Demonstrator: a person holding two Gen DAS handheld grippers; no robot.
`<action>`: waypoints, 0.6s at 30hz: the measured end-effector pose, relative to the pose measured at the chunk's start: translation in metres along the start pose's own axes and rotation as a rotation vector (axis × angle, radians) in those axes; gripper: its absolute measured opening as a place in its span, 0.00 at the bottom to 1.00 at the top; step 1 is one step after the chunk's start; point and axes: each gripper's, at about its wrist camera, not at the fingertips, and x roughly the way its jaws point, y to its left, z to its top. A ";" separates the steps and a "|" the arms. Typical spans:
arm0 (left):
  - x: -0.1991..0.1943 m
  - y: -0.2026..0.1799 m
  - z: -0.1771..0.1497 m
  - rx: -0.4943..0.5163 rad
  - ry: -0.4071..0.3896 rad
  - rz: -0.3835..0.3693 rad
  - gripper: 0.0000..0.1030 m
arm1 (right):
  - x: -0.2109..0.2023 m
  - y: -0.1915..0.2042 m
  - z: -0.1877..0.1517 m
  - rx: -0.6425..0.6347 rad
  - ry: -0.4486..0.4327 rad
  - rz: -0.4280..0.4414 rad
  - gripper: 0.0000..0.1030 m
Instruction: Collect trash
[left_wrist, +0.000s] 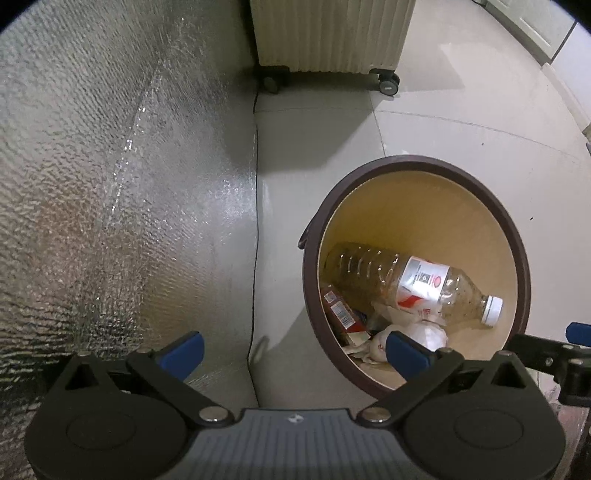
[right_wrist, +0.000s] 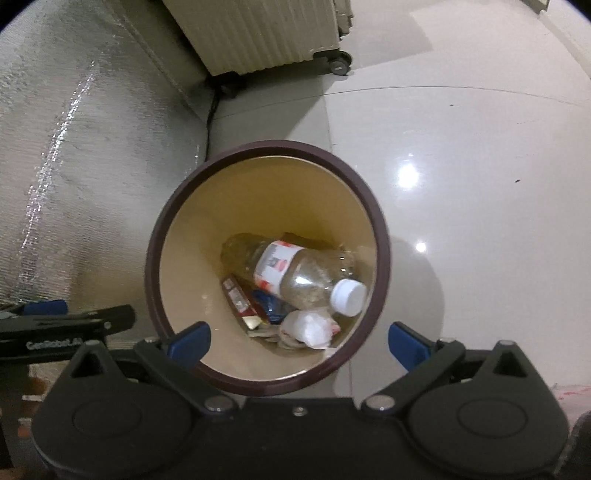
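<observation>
A round trash bin with a dark brown rim (left_wrist: 417, 162) (right_wrist: 266, 146) stands on the tiled floor. Inside lie a clear plastic bottle (left_wrist: 399, 273) (right_wrist: 295, 269) with a white cap, a red carton (left_wrist: 338, 306) (right_wrist: 238, 299), a blue wrapper (right_wrist: 271, 304) and crumpled white paper (left_wrist: 428, 332) (right_wrist: 310, 326). My left gripper (left_wrist: 295, 350) is open and empty, above the floor beside the bin's left side. My right gripper (right_wrist: 299, 341) is open and empty, directly above the bin's near rim.
A silver foil mat (left_wrist: 110, 184) (right_wrist: 74, 166) covers the floor at left, with a black cable (left_wrist: 255, 258) along its edge. A cream ribbed suitcase on wheels (left_wrist: 328, 33) (right_wrist: 258, 33) stands behind. Pale floor tiles (right_wrist: 461, 184) lie at right.
</observation>
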 end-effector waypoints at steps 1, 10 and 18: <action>-0.003 0.000 0.000 -0.002 -0.005 -0.003 1.00 | -0.002 -0.001 0.000 0.002 -0.005 -0.007 1.00; -0.040 0.000 -0.009 -0.019 -0.069 -0.037 1.00 | -0.041 -0.007 -0.004 0.068 -0.066 -0.028 1.00; -0.081 -0.004 -0.030 0.007 -0.101 -0.067 1.00 | -0.084 0.001 -0.026 0.057 -0.104 -0.048 1.00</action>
